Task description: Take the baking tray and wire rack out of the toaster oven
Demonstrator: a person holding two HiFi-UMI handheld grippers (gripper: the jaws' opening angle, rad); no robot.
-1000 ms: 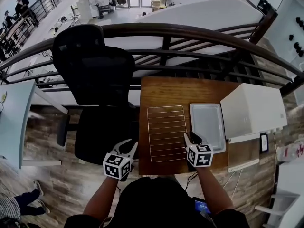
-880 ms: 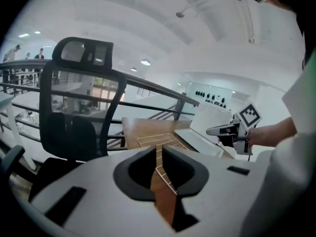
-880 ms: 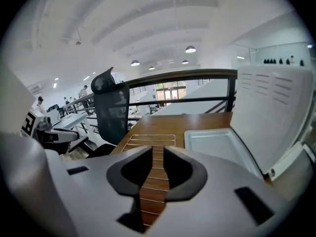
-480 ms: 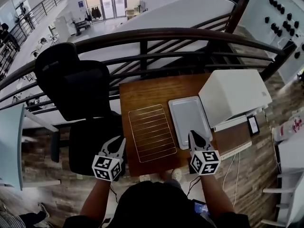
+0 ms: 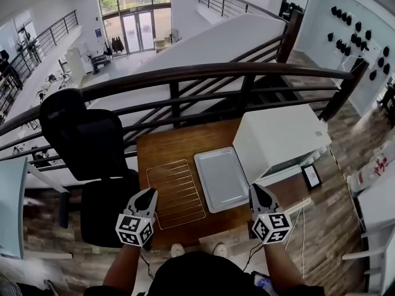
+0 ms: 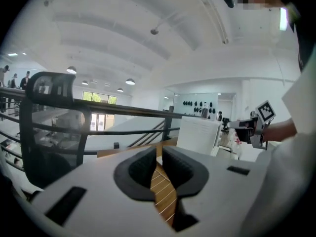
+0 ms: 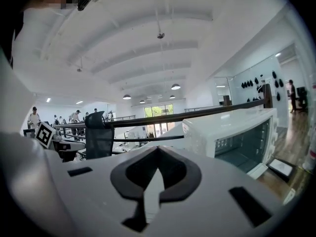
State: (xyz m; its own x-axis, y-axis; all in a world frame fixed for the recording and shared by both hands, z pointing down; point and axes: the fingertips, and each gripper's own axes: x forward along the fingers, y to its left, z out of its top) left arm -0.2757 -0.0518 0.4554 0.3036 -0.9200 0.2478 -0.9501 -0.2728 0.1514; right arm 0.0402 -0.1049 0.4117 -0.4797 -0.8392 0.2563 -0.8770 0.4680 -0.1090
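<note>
The wire rack (image 5: pixel 176 193) and the grey baking tray (image 5: pixel 221 179) lie side by side on the wooden table (image 5: pixel 179 143), rack at the left. The white toaster oven (image 5: pixel 281 139) stands at the right, its door (image 7: pixel 269 169) open. My left gripper (image 5: pixel 150 193) hovers by the table's near left corner, shut, holding nothing. The rack (image 6: pixel 160 189) shows through the slit below its jaws (image 6: pixel 159 149). My right gripper (image 5: pixel 255 188) hangs near the tray's near right corner, shut and empty. A pale strip of the tray (image 7: pixel 154 186) shows below its jaws (image 7: pixel 157 152).
A black office chair (image 5: pixel 92 140) stands left of the table. A dark curved railing (image 5: pixel 203 73) runs behind the table, with a drop to a lower floor beyond. A small framed picture (image 5: pixel 310 176) lies on the floor, right of the oven.
Both grippers have drawn back from the rack and tray toward the person and risen off the table. The right gripper left the tray's near corner. Rack and tray stay put.
</note>
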